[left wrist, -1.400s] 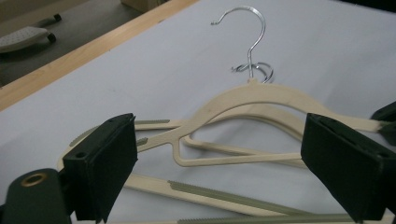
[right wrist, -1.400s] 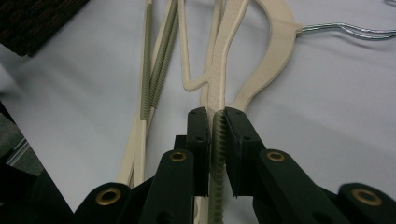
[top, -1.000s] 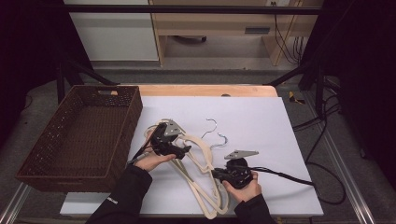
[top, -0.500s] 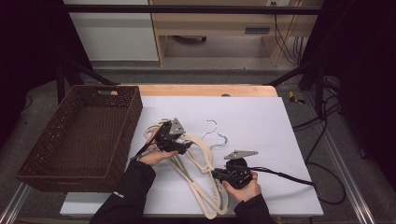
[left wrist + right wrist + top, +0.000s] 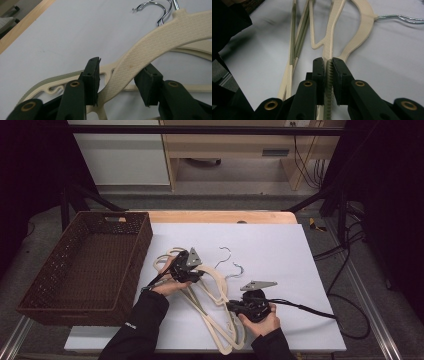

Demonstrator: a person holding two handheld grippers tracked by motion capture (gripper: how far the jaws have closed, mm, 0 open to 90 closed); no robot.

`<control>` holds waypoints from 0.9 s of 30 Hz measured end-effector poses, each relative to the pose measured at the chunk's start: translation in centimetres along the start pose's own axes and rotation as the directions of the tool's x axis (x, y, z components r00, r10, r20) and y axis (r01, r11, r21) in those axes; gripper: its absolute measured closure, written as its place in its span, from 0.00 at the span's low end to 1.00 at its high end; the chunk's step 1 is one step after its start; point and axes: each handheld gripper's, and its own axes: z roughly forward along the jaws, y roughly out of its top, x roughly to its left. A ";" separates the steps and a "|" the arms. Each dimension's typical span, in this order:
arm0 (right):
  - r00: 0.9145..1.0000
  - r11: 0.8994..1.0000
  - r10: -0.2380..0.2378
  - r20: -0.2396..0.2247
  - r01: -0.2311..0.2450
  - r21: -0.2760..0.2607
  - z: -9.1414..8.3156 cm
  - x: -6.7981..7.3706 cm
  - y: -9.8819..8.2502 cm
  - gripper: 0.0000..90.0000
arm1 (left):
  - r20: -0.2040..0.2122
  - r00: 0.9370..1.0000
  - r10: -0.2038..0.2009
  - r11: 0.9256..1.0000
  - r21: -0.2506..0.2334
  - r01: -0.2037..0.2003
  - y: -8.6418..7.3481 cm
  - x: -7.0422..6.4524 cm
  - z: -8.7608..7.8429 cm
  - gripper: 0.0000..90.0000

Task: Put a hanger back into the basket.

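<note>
Two cream plastic hangers (image 5: 216,281) with metal hooks (image 5: 226,252) lie overlapped on the white table (image 5: 280,245). My left gripper (image 5: 199,273) straddles the top hanger's textured arm (image 5: 150,47). Its jaws have just been closing, and the arm runs slantwise between the pads (image 5: 93,75) with some gap still left. Nearer the front edge, my right gripper (image 5: 231,306) is shut on the ribbed edge of a hanger (image 5: 328,75), pads (image 5: 319,72) pressed against both of its sides. Both hooks (image 5: 160,10) point away toward the far side.
A dark brown wicker basket (image 5: 144,236) with nothing in it stands at the table's left edge, close to my left forearm (image 5: 142,320). Cables (image 5: 310,308) trail from the right gripper over the table's right side. A wooden strip (image 5: 220,216) borders the far edge.
The left gripper's jaws have narrowed around the hanger arm and the hand has edged slightly right. The right gripper has stayed where it was, still clamped.
</note>
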 end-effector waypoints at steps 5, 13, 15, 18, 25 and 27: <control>1.000 1.000 -0.011 -0.007 0.011 0.002 0.0 -0.1 0.0 0.90 | -0.017 0.999 0.045 0.999 -0.009 -0.045 0.1 -0.4 -0.2 0.67; 0.999 0.999 -0.033 -0.031 0.032 -0.021 -0.1 -0.3 0.5 0.73 | -0.033 0.994 0.102 0.994 -0.029 -0.103 0.2 -0.8 -1.2 0.73; 0.999 0.998 -0.046 -0.027 0.045 -0.035 -0.3 -0.5 0.8 0.66 | -0.042 0.991 0.125 0.991 -0.031 -0.127 0.2 -1.0 -1.5 0.76; 0.997 0.995 -0.073 -0.015 0.071 -0.064 -0.6 -0.9 1.3 0.61 | -0.052 0.985 0.163 0.986 -0.029 -0.165 0.2 -1.2 -2.0 0.79; 0.995 0.989 -0.103 -0.002 0.102 -0.111 -1.0 -2.0 2.8 0.54 | -0.053 0.979 0.197 0.977 -0.070 -0.201 0.1 -1.8 -3.2 0.83; 0.993 0.985 -0.120 -0.008 0.118 -0.130 -1.1 -2.2 3.2 0.52 | -0.046 0.981 0.189 0.977 -0.090 -0.193 0.0 -2.0 -3.4 0.84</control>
